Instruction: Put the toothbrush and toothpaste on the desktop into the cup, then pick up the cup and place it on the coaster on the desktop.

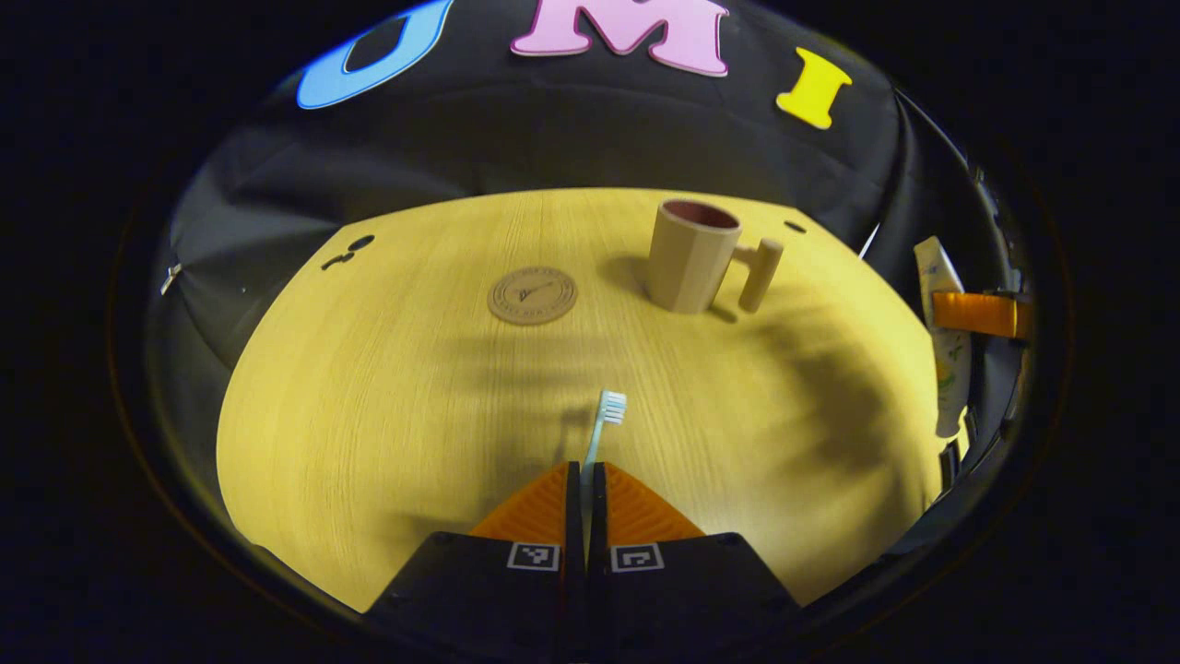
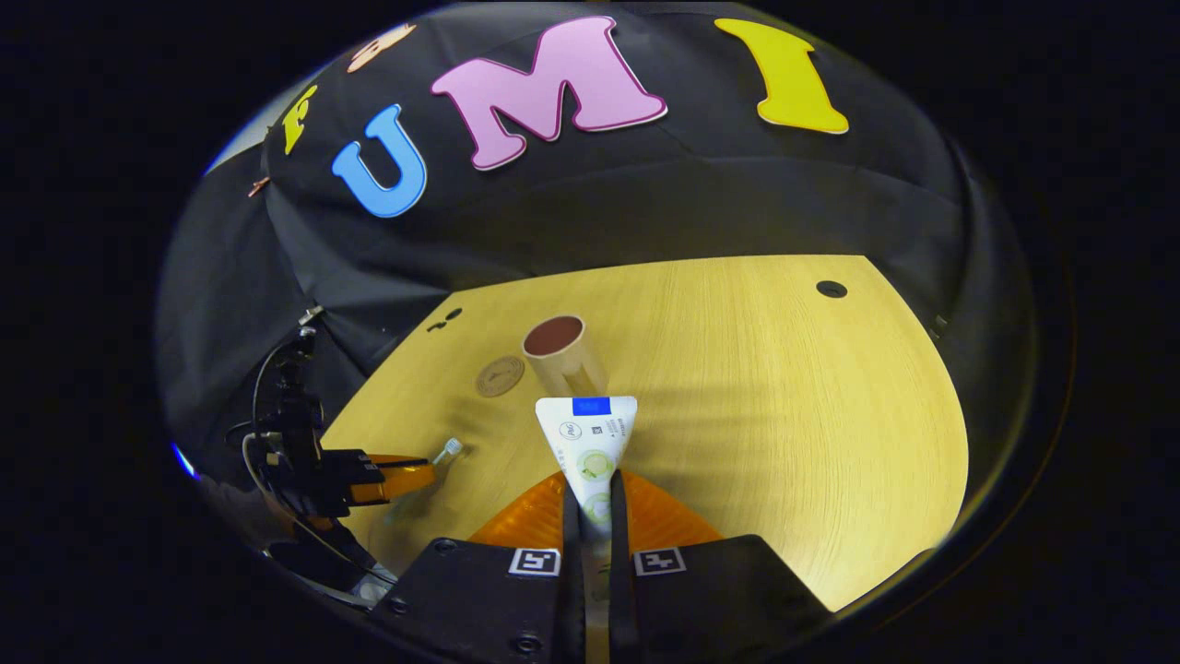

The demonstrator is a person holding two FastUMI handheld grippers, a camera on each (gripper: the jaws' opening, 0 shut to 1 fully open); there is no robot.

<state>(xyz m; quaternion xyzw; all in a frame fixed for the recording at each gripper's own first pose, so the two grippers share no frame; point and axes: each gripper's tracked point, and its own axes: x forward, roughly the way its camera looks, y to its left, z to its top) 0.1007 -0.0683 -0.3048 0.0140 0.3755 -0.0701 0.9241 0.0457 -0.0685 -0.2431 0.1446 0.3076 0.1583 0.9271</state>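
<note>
Already gripped, both items: left gripper (image 1: 585, 475) clamped on the toothbrush (image 1: 604, 420), jaws pressed together around the thin handle, bristle head poking forward and up past the fingertips. Likewise right gripper (image 2: 595, 484) closed on the toothpaste (image 2: 590, 438), flat crimped end fanning out ahead of the fingers, cap end hidden between them. Both held above the desktop (image 1: 369, 415), judging by the shadows cast on the wood below.

Farther out in the left gripper view, coaster (image 1: 532, 295) lying flat and bare, left of centre. Just beyond and to the right, cup (image 1: 691, 254) standing upright on the wood, handle sticking out to its right, mouth open and, as far as can be made out, nothing inside. Cup and coaster near each other but apart.

So, by the look of it: pickup done for both items, nothing dropped in yet. Left to do: carry toothbrush and toothpaste over the rim and release, then lift the cup and set it on the coaster.
</note>
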